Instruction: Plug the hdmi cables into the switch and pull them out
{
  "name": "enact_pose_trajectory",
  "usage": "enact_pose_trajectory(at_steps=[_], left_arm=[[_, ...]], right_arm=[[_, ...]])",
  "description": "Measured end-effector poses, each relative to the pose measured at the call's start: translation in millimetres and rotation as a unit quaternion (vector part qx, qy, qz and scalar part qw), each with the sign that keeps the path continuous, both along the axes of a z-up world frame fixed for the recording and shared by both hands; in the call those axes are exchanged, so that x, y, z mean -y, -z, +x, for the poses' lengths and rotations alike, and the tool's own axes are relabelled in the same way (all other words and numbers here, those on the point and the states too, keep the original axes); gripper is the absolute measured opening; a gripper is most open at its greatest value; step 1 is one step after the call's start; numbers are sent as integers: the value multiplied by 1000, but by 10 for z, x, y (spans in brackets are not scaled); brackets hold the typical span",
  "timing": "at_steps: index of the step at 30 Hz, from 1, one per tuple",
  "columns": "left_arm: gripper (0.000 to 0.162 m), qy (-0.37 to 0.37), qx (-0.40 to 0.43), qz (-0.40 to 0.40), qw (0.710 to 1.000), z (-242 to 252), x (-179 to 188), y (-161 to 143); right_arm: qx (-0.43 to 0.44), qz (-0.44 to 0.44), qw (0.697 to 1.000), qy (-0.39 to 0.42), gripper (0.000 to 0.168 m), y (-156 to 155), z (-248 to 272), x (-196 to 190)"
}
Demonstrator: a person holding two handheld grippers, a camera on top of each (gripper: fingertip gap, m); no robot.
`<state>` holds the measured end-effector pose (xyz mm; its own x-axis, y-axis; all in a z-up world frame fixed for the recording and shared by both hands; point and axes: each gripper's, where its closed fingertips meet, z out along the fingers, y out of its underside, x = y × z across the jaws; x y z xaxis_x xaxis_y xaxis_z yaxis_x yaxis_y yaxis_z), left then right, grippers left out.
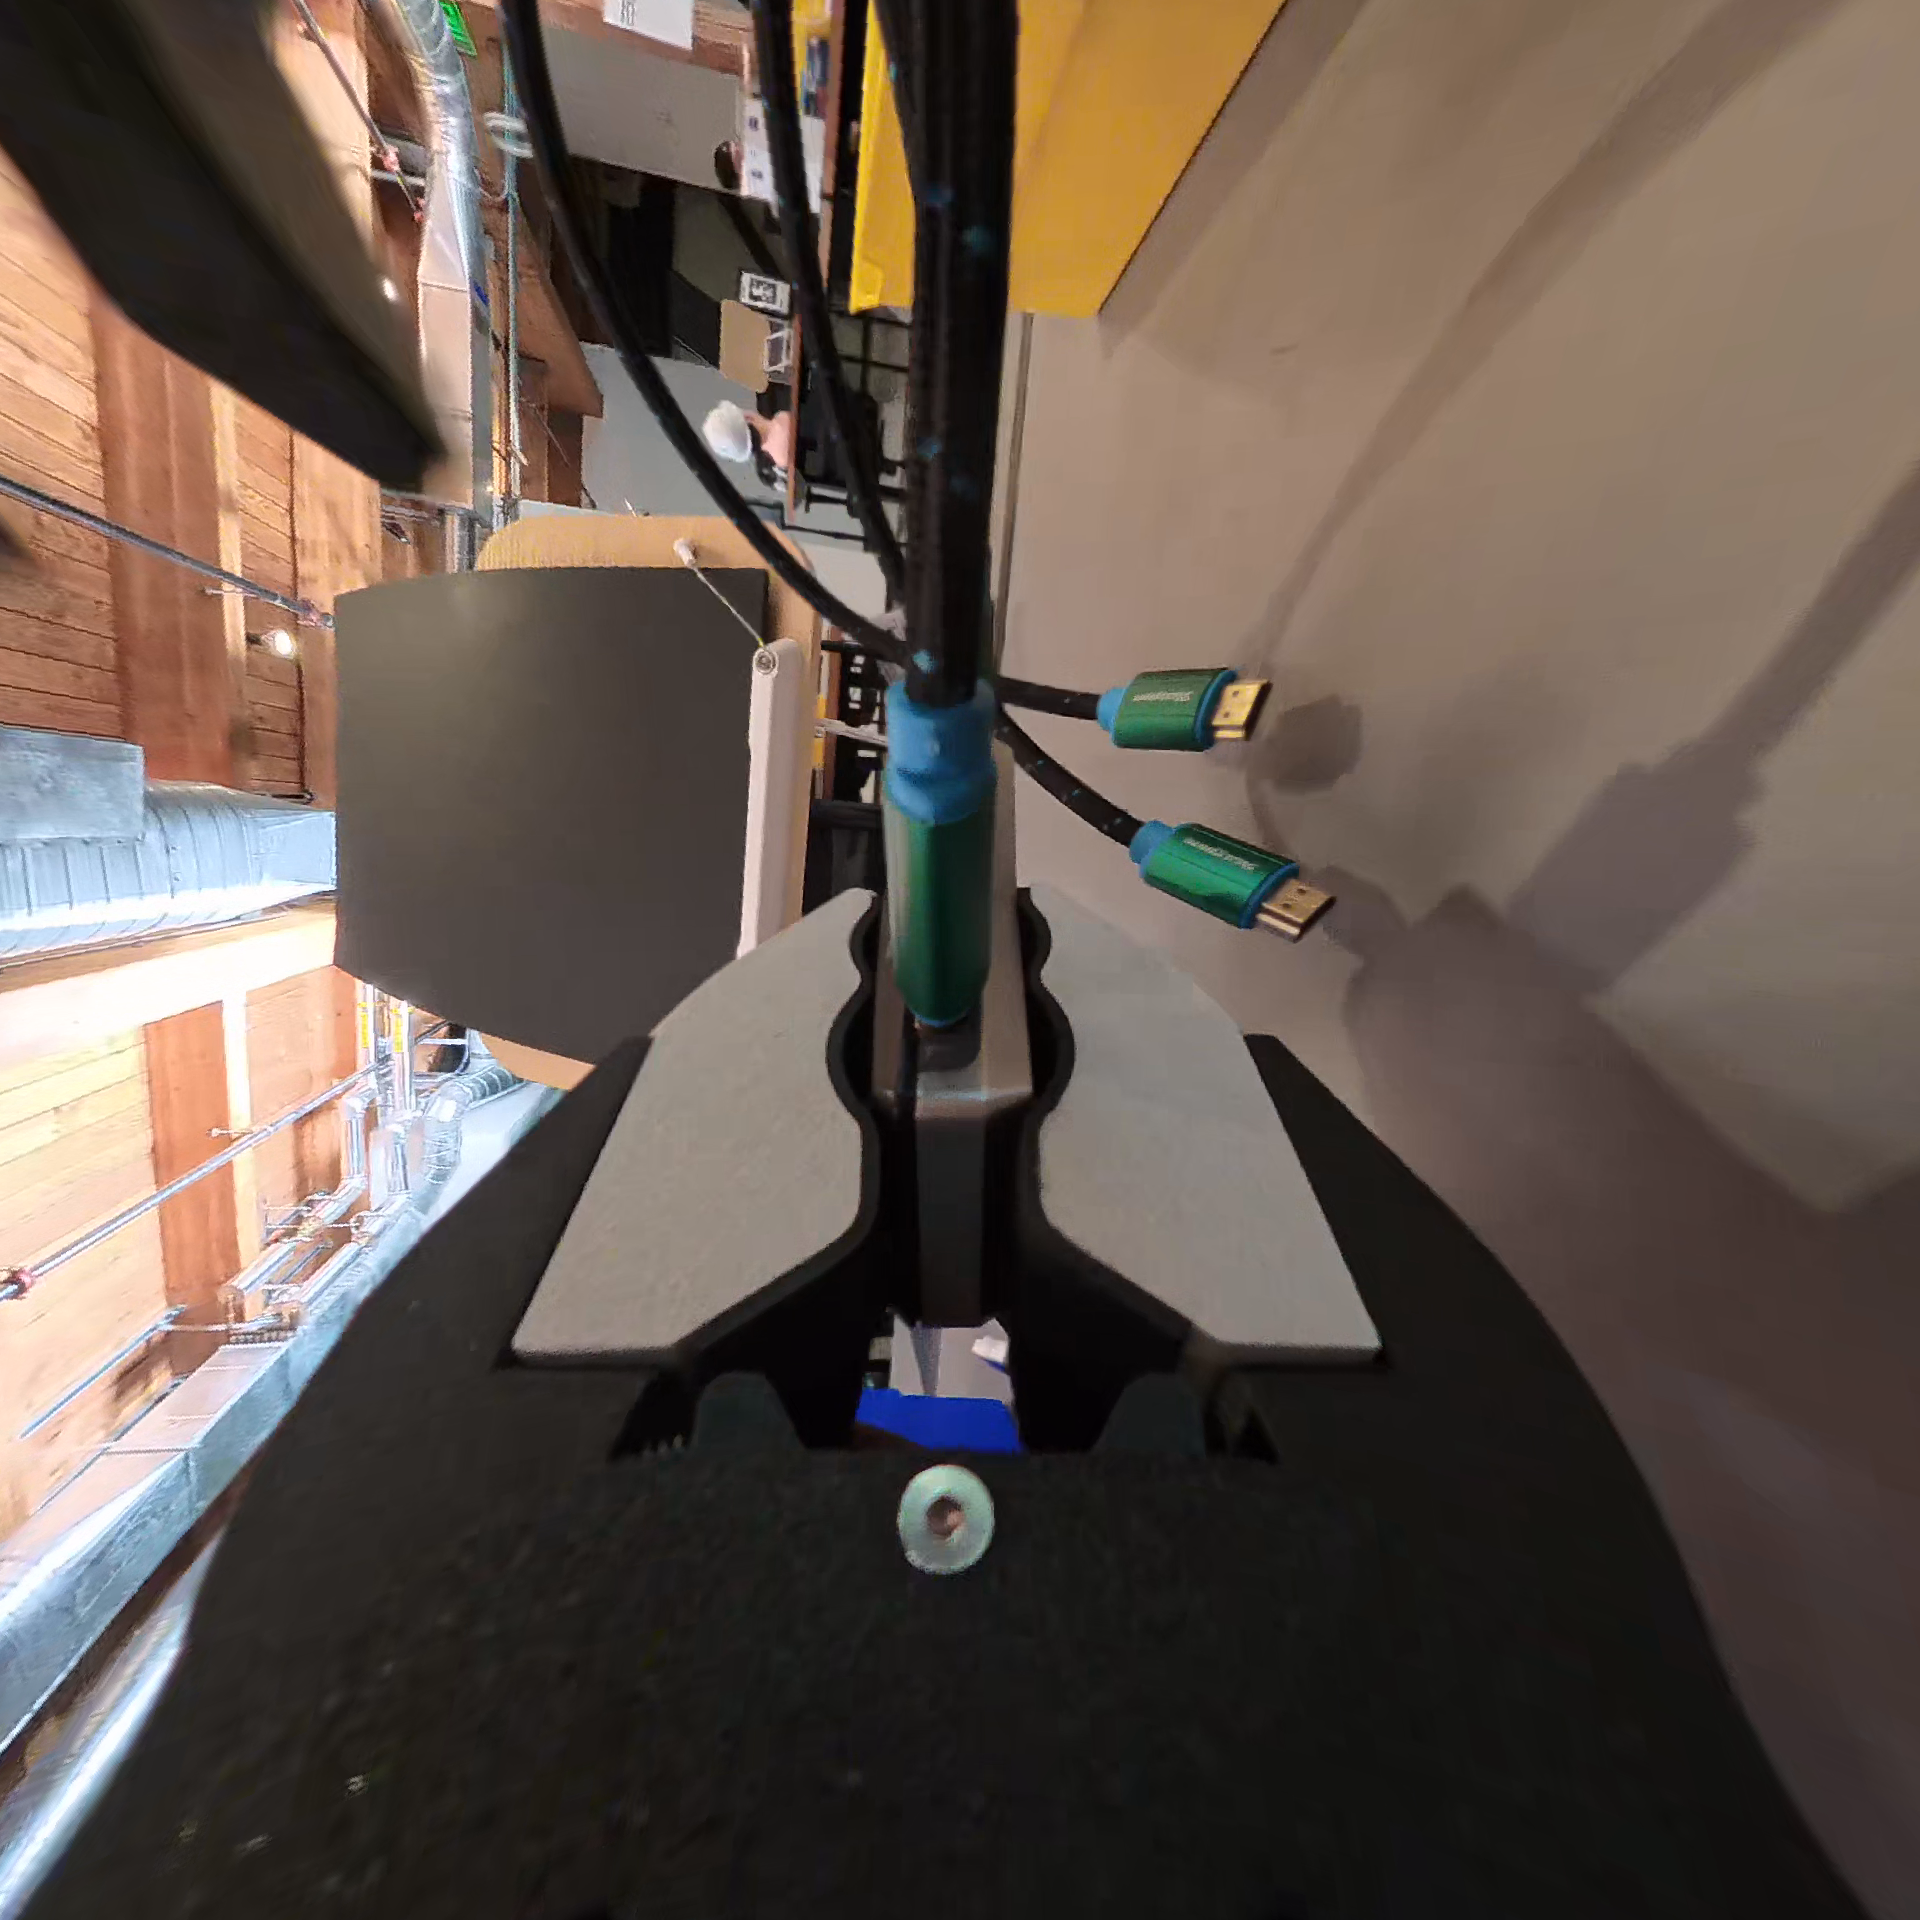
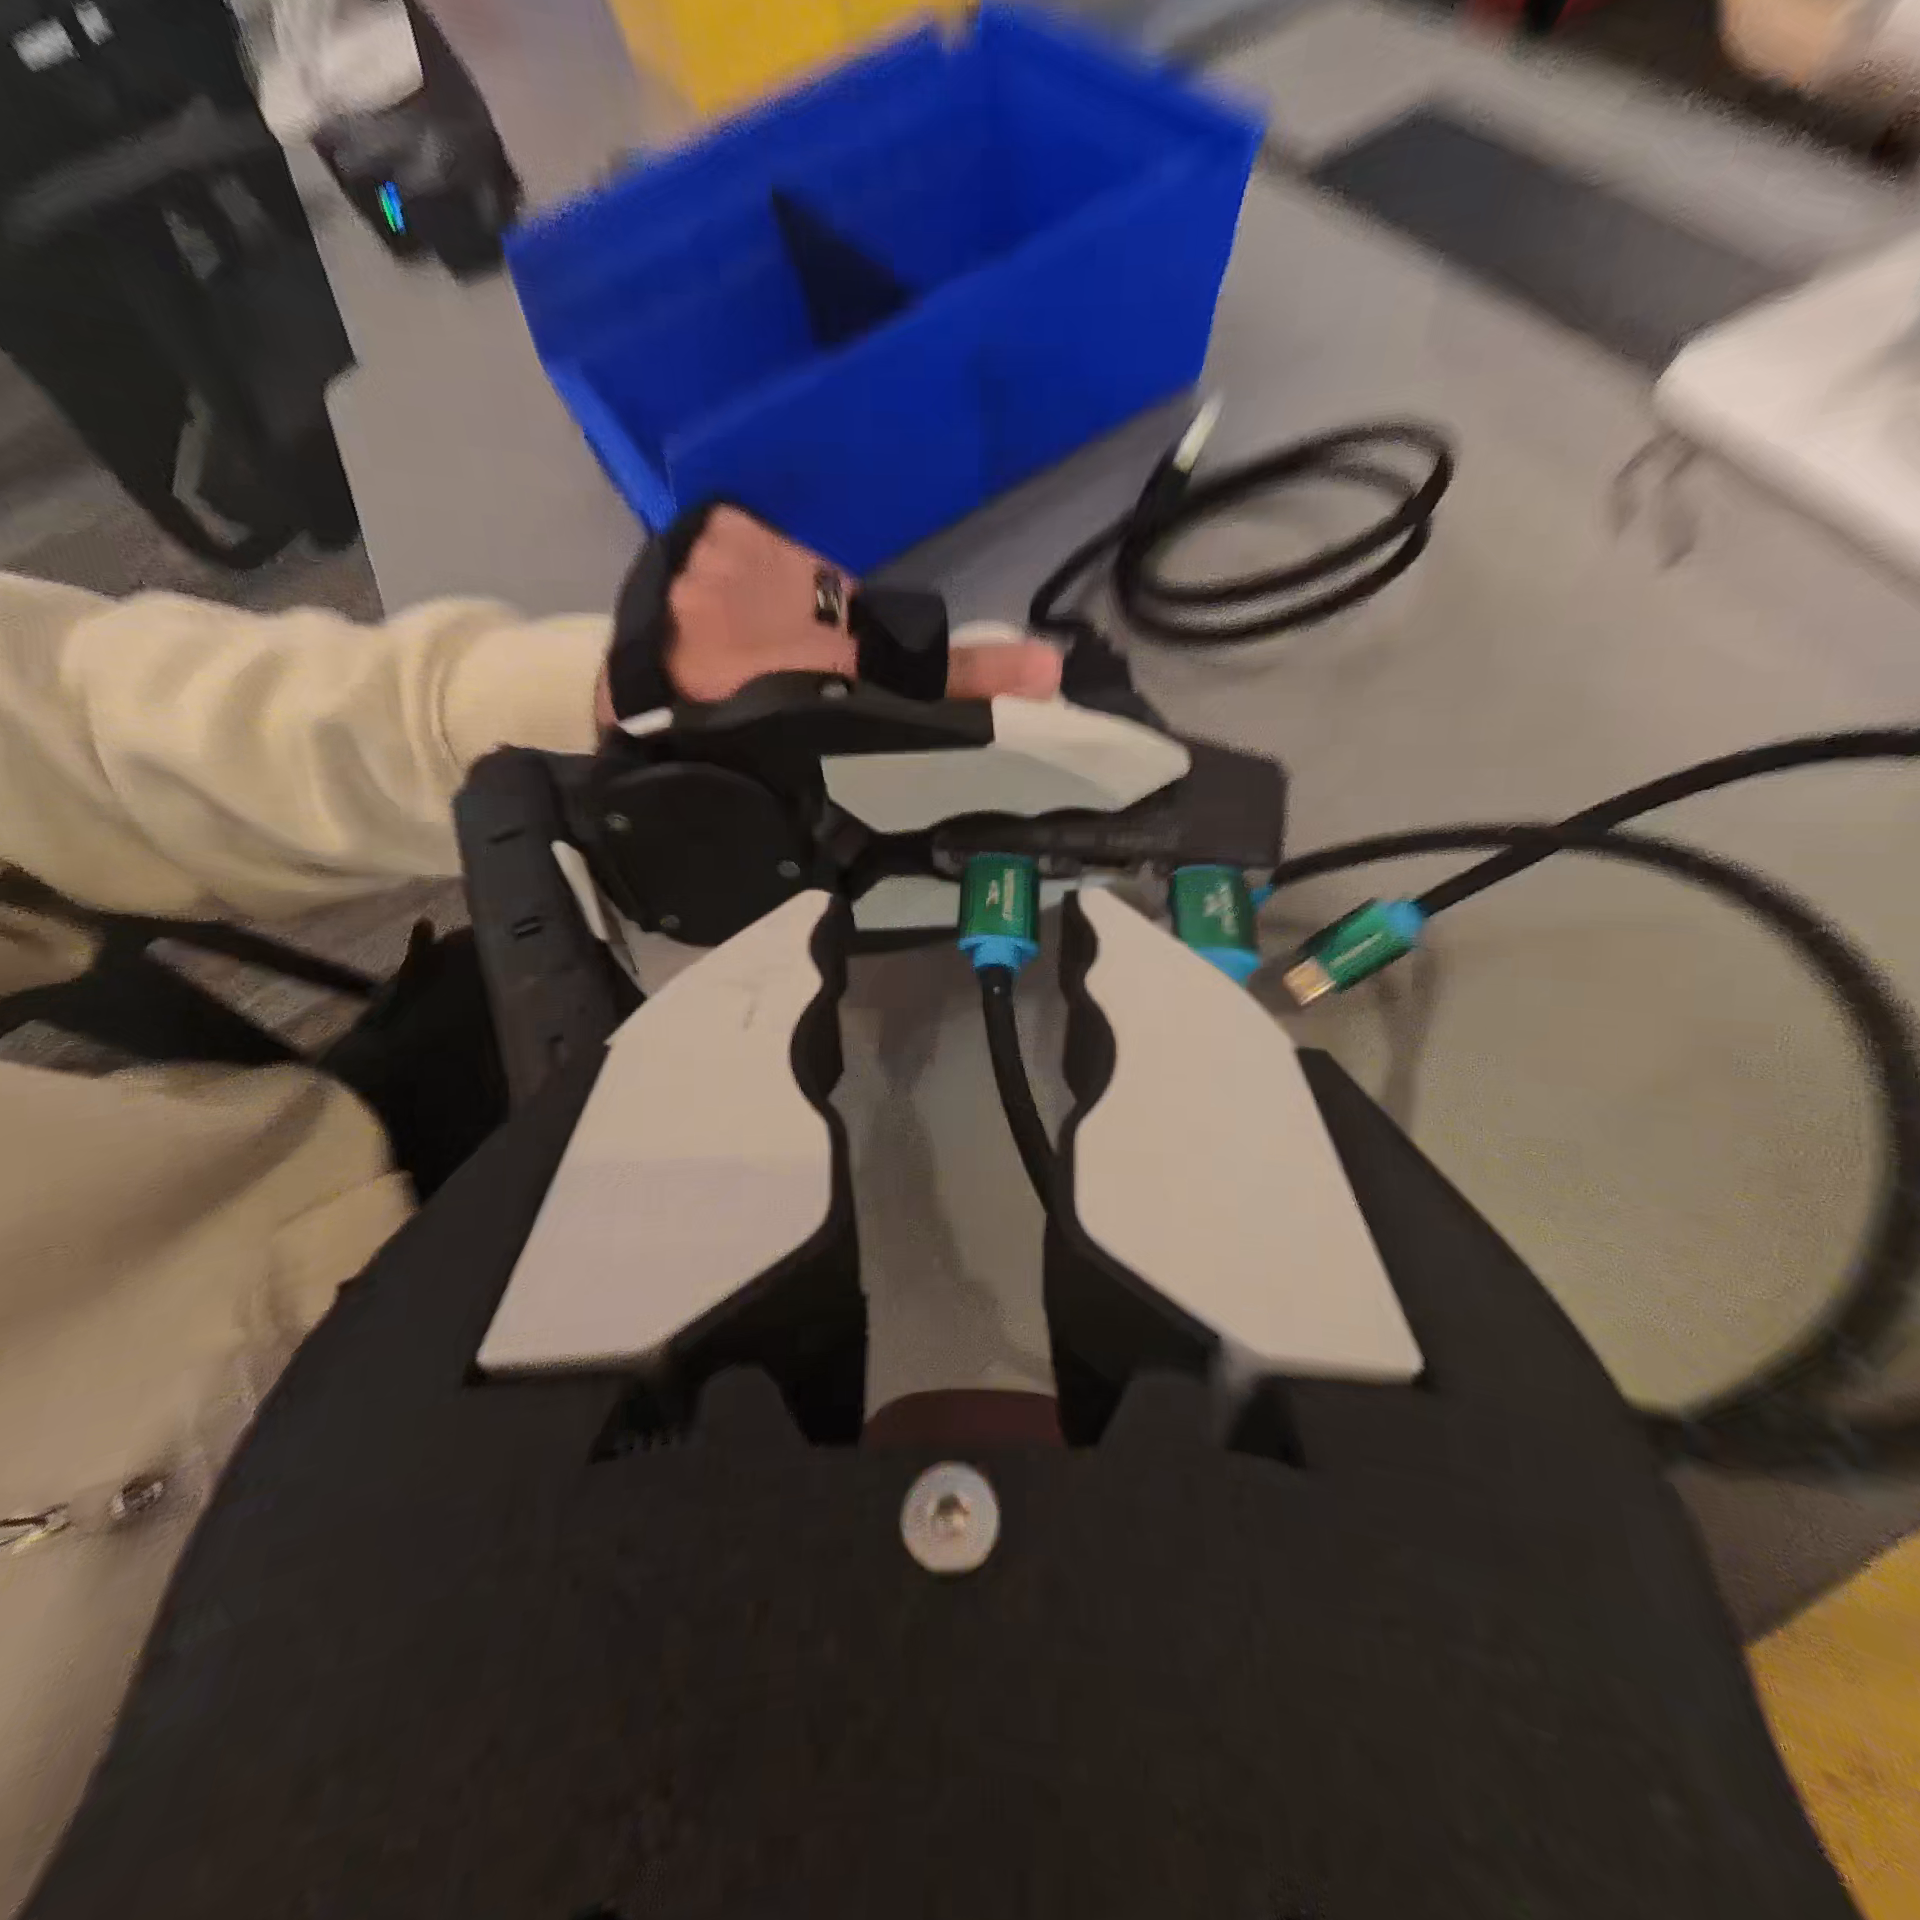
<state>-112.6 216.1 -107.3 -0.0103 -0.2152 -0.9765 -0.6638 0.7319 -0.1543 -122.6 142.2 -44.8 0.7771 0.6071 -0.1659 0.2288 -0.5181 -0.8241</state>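
A pale grey tabletop (image 2: 1507, 727) carries everything, with a blue bin (image 2: 883, 312) toward its far edge; only the left wrist view, turned sideways, takes in timber walls and ducting behind. In the right wrist view the left gripper (image 2: 1039, 821), held by a hand (image 2: 748, 623), is clamped on the black switch (image 2: 1195, 810). The right gripper (image 2: 951, 935) stands with its tongs apart either side of the nearest green plug (image 2: 995, 896), not touching it. That view counts three green plugs: two seated in the switch, one loose (image 2: 1351, 951) just beside it. The left wrist view shows the switch (image 1: 951, 1143) edge-on between its fingers, one plug (image 1: 935, 914) in it and two (image 1: 1184, 707) (image 1: 1231, 878) apparently free, so the second plug's seating is uncertain. Motion blur softens the switch's ports.
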Motion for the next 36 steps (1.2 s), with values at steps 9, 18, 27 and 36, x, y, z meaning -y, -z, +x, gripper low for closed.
enact_pose_trajectory(at_steps=[9,18,27,36], left_arm=[[22,0,11,14,1000,-27,33,-41],[24,12,42,-29,999,-17,32,-74],[24,46,26,-58,997,160,235,112],[25,72,24,-62,995,236,369,168]], right_arm=[[114,-35,992,50,33,553,-138,-233],[139,66,987,50,21,487,-192,-249],[126,32,991,38,21,630,-32,-55],[129,31,990,43,21,684,47,87]])
